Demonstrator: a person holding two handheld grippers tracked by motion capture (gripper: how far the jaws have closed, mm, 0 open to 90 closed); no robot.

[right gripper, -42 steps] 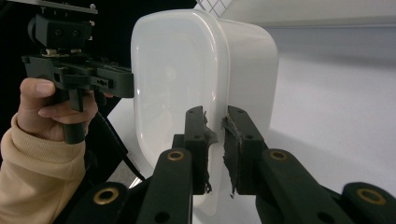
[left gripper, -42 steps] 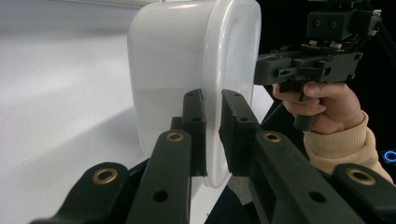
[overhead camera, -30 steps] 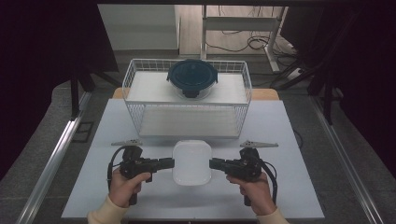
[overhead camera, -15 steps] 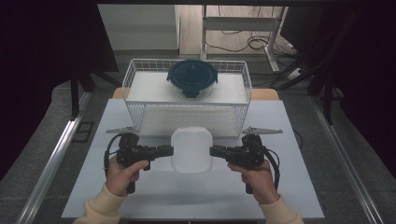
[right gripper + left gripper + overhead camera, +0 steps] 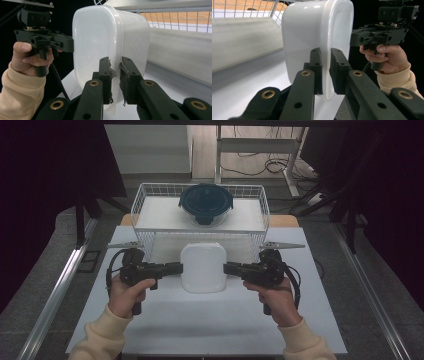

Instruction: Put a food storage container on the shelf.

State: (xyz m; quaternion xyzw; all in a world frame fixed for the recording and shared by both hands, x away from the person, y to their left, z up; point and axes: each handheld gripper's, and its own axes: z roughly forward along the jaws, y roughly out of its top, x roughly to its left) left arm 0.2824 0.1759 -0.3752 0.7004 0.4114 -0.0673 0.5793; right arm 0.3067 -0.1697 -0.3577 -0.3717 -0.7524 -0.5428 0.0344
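left gripper [image 5: 176, 268] clamped on left rim of white container [image 5: 203, 266]; right gripper [image 5: 230, 268] clamped on right rim; container held above table [image 5: 150, 320], near wire basket [image 5: 145, 205].

Likely a lab: dark curtains [image 5: 50, 195], metal rails [image 5: 55, 290], floor cables [image 5: 260, 167].

No legible text, label, brand, number or sign appears on the white container [image 5: 203, 266], the wire basket [image 5: 142, 207] or the table [image 5: 200, 320].
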